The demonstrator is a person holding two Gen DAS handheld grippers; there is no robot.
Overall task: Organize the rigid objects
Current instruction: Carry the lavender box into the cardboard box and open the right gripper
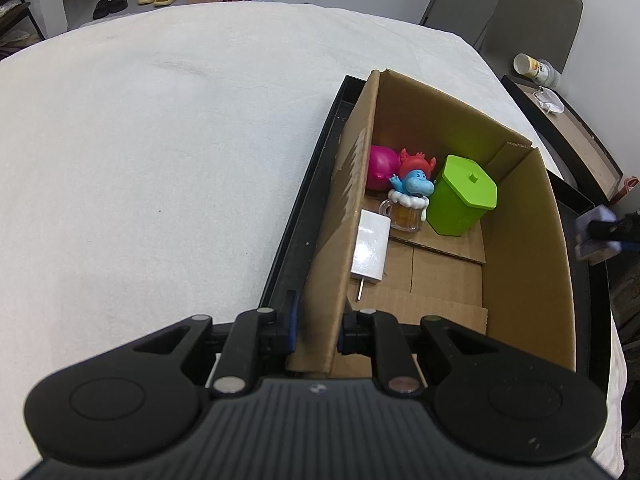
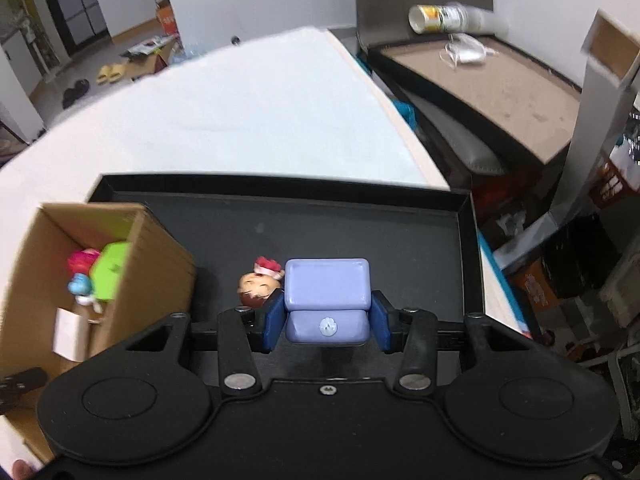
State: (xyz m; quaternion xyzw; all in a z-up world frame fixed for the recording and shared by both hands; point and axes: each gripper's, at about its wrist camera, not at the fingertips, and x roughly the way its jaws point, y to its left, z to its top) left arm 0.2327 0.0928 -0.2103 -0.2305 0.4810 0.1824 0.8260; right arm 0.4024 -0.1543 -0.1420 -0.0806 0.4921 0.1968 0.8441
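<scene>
My left gripper (image 1: 316,332) is shut on the near wall of the cardboard box (image 1: 340,216). In the box lie a pink ball toy (image 1: 380,168), a blue and red figure on a small mug (image 1: 412,192), a green lidded pot (image 1: 462,196) and a white charger (image 1: 370,250). My right gripper (image 2: 327,322) is shut on a lilac hinged case (image 2: 327,300), held above the black tray (image 2: 360,232). A small doll head (image 2: 258,284) with a red bow lies on the tray just left of the case. The case (image 1: 596,232) also shows at the left wrist view's right edge.
The box stands in the black tray (image 1: 308,208) on a white cloth-covered table (image 1: 160,140). Right of the table sits a brown-topped stand (image 2: 500,88) with a tipped cup (image 2: 440,18). Cartons and clutter (image 2: 560,260) fill the floor to the right.
</scene>
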